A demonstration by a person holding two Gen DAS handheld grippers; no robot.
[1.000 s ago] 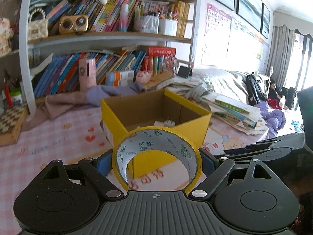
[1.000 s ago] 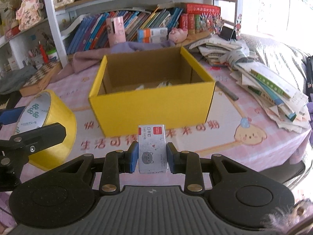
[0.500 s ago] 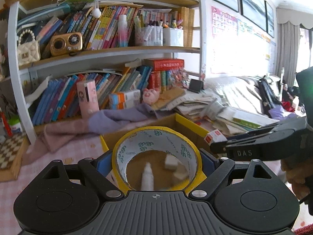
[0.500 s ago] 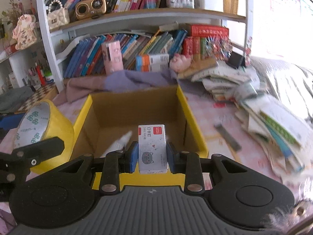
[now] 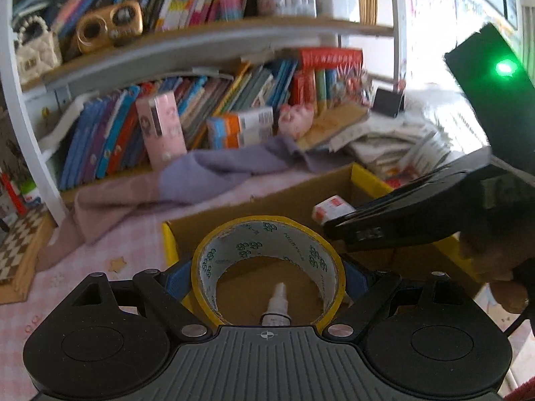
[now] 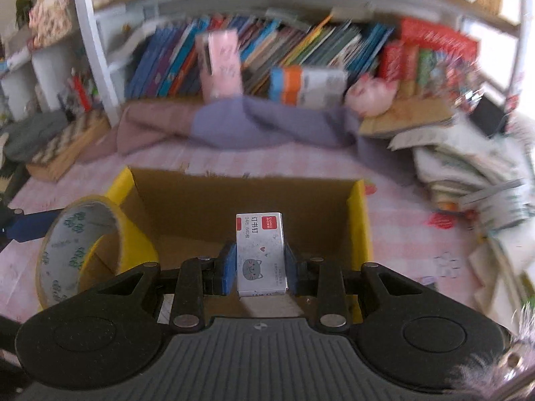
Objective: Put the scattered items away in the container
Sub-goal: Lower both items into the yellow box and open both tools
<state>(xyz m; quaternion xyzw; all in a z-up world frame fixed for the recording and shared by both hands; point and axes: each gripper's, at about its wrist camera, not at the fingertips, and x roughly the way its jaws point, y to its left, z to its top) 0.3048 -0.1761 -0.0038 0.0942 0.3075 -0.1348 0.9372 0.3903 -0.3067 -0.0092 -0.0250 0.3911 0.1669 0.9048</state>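
My left gripper (image 5: 267,277) is shut on a yellow tape roll (image 5: 234,250) and holds it above the open yellow cardboard box (image 5: 367,177). Through the roll's hole I see a small white bottle (image 5: 276,302) on the box floor. My right gripper (image 6: 260,264) is shut on a small staple box (image 6: 260,250) with a cat drawing, held over the same yellow box (image 6: 362,220). The tape roll (image 6: 83,250) shows at the left of the right wrist view. The staple box (image 5: 331,209) shows at the right of the left wrist view.
A bookshelf (image 5: 200,67) full of books stands behind the table. A purple cloth (image 6: 267,123) lies behind the box. A pile of papers (image 6: 468,167) sits to the right. A chequered board (image 5: 16,254) lies at the far left.
Both grippers have moved forward and over the box opening with their loads; the view now looks down into the box.
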